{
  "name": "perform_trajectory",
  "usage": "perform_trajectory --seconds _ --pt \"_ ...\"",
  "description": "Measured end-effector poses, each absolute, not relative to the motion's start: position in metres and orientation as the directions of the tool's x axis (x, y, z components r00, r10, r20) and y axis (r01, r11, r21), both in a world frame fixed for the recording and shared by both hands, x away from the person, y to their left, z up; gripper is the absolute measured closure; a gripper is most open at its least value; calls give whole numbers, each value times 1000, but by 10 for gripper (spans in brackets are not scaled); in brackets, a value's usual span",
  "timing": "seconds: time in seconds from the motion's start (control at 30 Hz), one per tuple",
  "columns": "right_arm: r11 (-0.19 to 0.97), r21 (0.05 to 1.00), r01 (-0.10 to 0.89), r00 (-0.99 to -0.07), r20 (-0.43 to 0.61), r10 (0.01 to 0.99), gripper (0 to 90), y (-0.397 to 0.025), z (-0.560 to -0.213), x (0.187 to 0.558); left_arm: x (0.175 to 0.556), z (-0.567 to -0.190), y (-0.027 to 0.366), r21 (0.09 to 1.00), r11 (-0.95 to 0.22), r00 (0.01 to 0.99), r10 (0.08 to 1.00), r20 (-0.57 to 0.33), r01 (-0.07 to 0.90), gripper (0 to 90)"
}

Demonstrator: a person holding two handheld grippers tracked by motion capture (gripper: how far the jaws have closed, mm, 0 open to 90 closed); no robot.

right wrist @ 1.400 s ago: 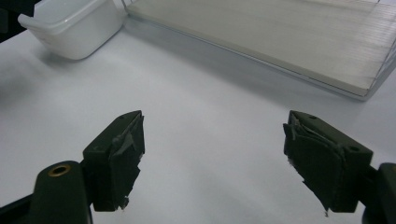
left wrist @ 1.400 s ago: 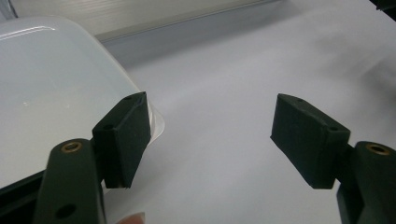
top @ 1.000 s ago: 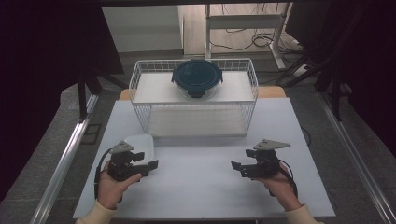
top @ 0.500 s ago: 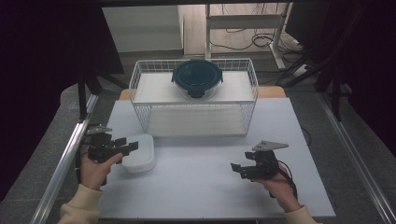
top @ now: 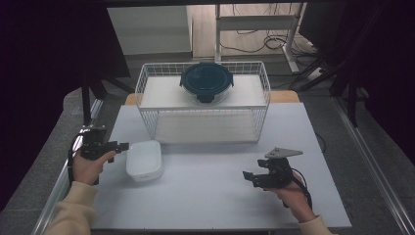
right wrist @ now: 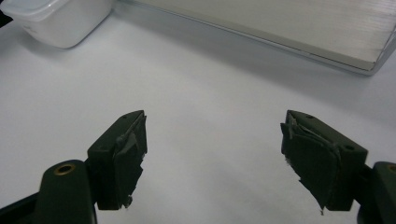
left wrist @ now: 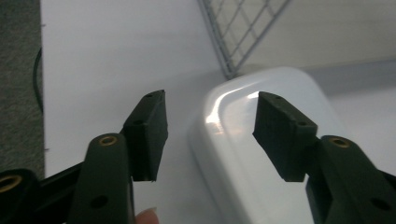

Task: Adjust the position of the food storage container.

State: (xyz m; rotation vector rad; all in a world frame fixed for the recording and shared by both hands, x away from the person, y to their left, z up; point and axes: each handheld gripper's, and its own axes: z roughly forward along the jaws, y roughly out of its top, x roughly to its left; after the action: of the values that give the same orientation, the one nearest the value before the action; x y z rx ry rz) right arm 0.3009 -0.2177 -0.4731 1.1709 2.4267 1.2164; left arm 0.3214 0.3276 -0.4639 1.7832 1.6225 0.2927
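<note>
White dish (top: 144,159) lies upside down on the white table (top: 205,196), left of centre, just in front of the wire basket's (top: 203,105) lower left corner. Left gripper (top: 120,146) sits at the table's left edge, jaws pointing right toward the dish, tips just beside its left rim. In the left gripper view the jaws stand spread (left wrist: 210,135); the dish (left wrist: 247,154) lies between and beyond them, one pad over its curved corner, the other over bare table. Whether a pad touches the dish cannot be told.

Right gripper (top: 248,177) rests on the right part of the table, well apart from the dish, jaws spread over bare table (right wrist: 212,135). From there the dish (right wrist: 56,18) shows far off at the upper left.

A dark lidded container (top: 206,82) sits on top of the basket.
</note>
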Motion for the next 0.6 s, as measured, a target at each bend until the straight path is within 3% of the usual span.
perform_trajectory --seconds 0.4,0.6 --pt "362 729 581 -668 173 724 217 -216 -476 302 336 -491 334 505 -24 164 958 -235 863 832" --pt "310 726 614 -654 247 715 219 -219 -474 304 343 -498 328 488 -46 192 948 -253 872 874"
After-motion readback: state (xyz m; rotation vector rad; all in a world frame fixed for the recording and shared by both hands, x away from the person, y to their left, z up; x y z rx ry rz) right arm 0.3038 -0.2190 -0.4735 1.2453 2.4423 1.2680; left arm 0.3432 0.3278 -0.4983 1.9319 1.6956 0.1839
